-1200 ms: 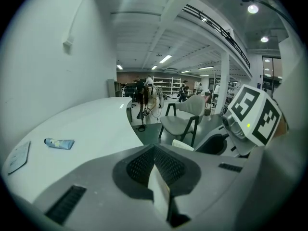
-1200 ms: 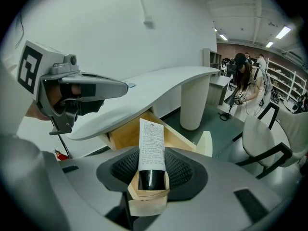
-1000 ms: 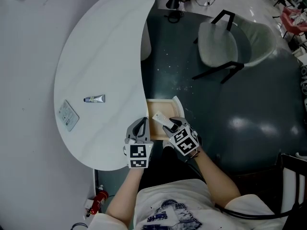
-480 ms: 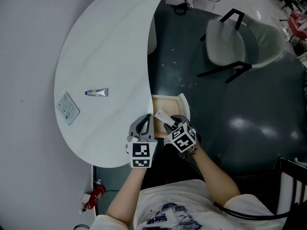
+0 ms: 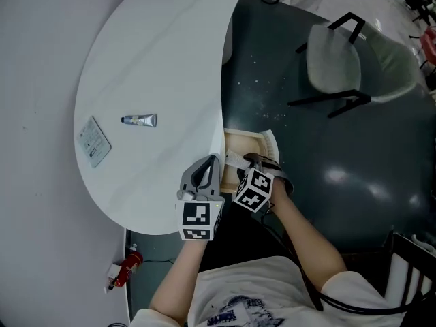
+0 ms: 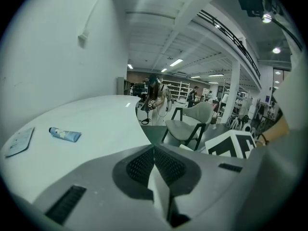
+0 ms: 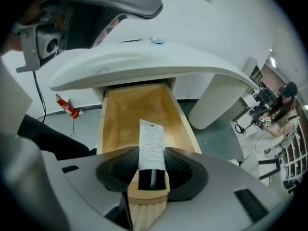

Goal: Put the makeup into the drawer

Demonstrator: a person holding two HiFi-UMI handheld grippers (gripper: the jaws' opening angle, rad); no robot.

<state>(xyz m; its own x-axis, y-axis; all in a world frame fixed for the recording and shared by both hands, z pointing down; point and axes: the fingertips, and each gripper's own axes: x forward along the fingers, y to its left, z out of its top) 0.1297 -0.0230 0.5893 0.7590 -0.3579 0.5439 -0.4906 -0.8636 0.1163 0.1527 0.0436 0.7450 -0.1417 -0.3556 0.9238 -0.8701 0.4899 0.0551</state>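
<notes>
Wooden drawer open; right gripper clamps white tube above.

Left gripper: held in my left hand, jaws pressed together with nothing between them, marker cube facing up, nose angled slightly downward. Right gripper: held in my right hand, just beside the left, tipped steeply down, jaws clamped on a white tube. Left forearm and right forearm: bare, drawn in close.

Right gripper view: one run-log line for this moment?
right gripper shut on white tube | above open drawer | left gripper shut, empty
</notes>
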